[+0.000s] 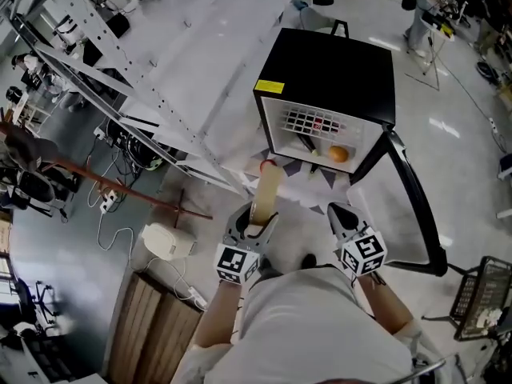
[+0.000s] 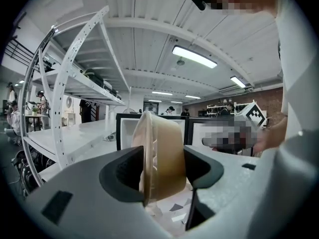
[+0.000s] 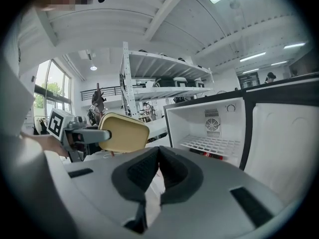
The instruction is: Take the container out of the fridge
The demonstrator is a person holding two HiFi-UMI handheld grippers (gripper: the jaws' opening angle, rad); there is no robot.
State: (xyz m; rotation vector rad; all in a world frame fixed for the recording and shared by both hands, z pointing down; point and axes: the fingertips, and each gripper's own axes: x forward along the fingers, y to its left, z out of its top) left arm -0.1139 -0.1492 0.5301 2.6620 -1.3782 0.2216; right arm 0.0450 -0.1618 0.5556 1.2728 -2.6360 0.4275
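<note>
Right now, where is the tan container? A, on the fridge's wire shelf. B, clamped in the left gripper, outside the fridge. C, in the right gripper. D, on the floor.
B: the tan container sits pressed between the jaws of the left gripper, out in front of the open fridge; the right gripper is shut on nothing.

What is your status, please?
Left tongs shut on tan plastic container, held outside open black mini fridge. Right tongs shut, empty. Nothing in the way.

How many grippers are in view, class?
2: the left gripper holds the tan container in front of the open fridge; the right gripper, shut and empty, is beside it.
</note>
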